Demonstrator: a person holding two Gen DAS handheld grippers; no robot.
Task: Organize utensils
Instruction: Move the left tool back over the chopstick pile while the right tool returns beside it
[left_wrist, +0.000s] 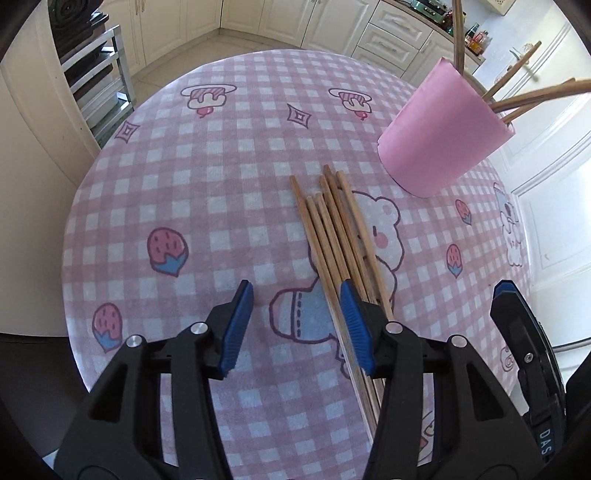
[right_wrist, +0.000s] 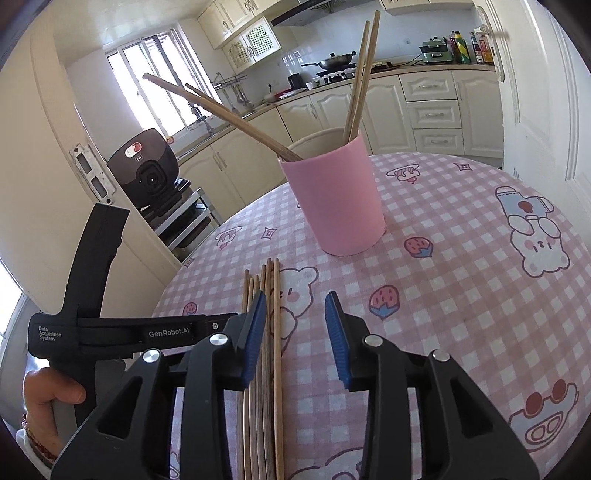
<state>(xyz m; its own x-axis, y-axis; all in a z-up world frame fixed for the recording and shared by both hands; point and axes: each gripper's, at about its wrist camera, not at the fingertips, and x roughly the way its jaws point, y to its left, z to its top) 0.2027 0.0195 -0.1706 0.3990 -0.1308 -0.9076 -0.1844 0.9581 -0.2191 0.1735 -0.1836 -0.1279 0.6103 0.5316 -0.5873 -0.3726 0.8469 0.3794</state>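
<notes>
Several wooden chopsticks (left_wrist: 328, 229) lie side by side on the pink checked tablecloth (left_wrist: 207, 184); they also show in the right wrist view (right_wrist: 275, 332). A pink cup (left_wrist: 439, 136) stands beyond them with several chopsticks in it, also seen in the right wrist view (right_wrist: 336, 199). My left gripper (left_wrist: 297, 295) is open just above the table, its right finger over the bundle. My right gripper (right_wrist: 295, 306) is open, its left finger over the bundle. The left gripper's body shows in the right wrist view (right_wrist: 110, 332).
The round table's edge (left_wrist: 74, 206) drops off to the left. A metal rack with a black appliance (right_wrist: 151, 173) stands beside the table. Kitchen cabinets (right_wrist: 432, 110) and a white door (right_wrist: 546, 110) lie behind.
</notes>
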